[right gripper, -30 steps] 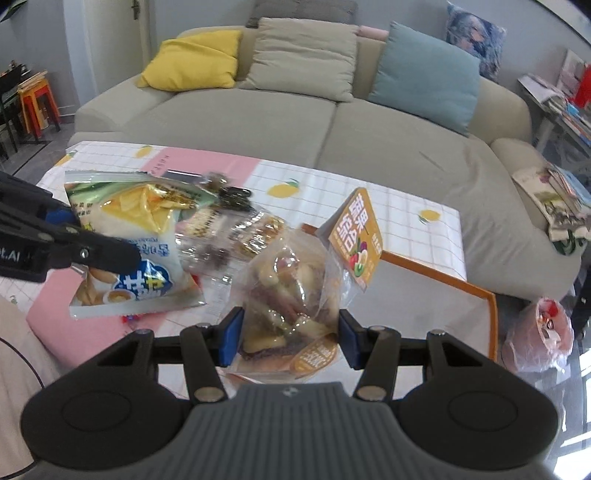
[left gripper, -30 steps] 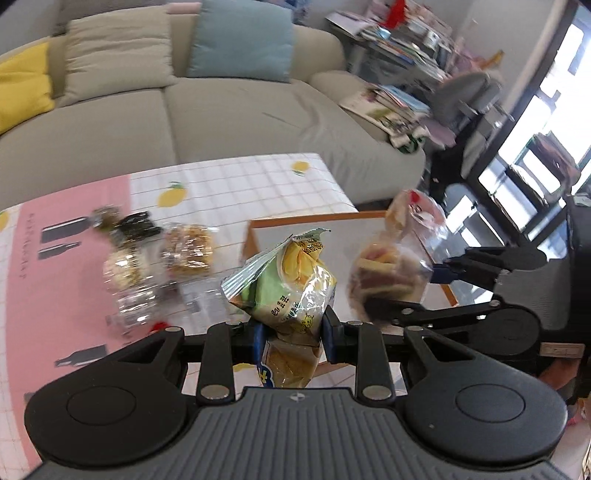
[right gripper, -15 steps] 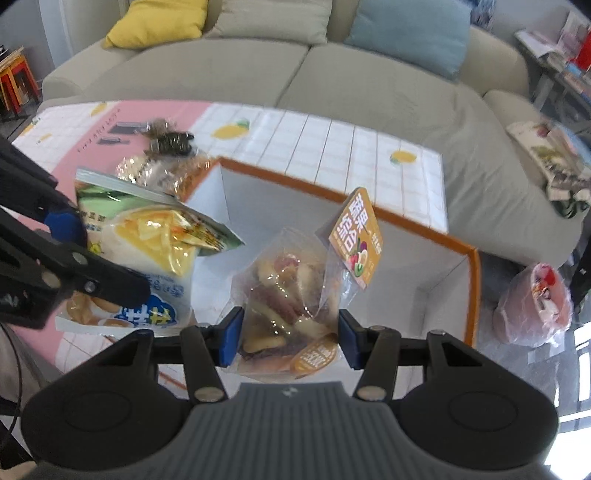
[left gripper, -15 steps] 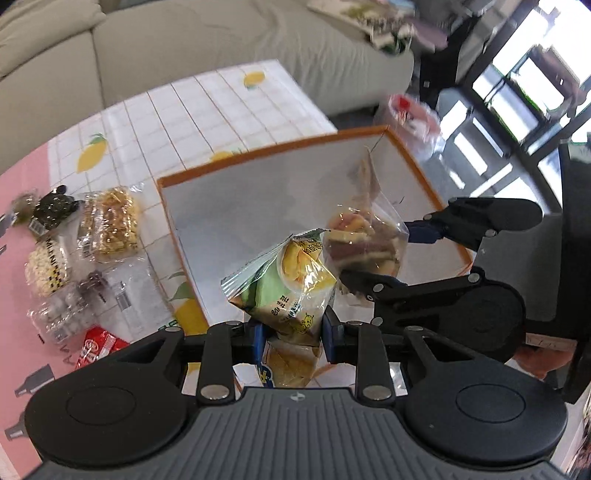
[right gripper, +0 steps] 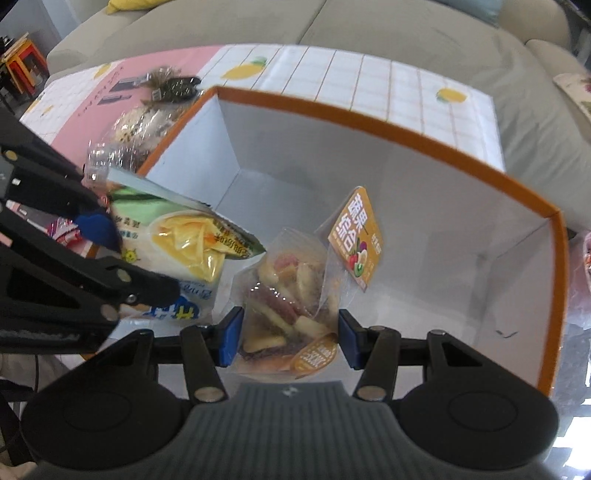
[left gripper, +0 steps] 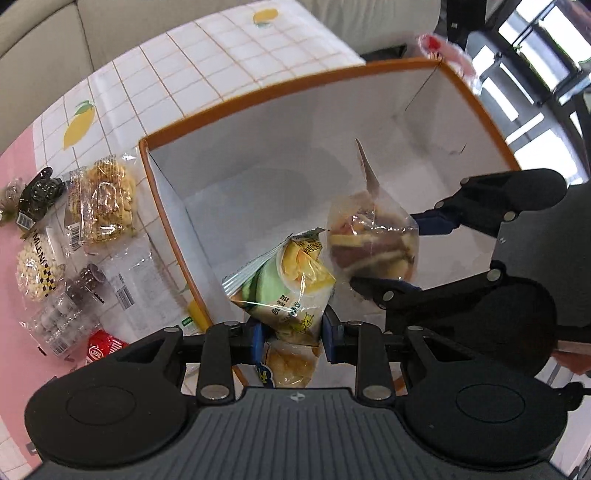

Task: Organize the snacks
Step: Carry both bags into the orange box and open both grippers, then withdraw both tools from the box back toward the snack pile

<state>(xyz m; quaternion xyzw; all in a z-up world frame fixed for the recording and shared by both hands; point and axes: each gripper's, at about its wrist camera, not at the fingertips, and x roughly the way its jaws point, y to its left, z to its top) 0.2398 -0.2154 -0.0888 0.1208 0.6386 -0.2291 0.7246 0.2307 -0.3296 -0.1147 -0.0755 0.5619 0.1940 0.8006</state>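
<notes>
The left gripper (left gripper: 291, 338) clamps a green-and-yellow chip bag (left gripper: 284, 284). The right gripper (right gripper: 290, 338) clamps a clear bag of mixed dried fruit (right gripper: 288, 295) with an orange label. Both bags hang over the white box (left gripper: 476, 99) with the orange rim; its floor looks bare. Other snack packets (left gripper: 107, 201) lie beside it on the lemon-print tablecloth (left gripper: 207, 59), near a beige sofa (right gripper: 388, 22).
</notes>
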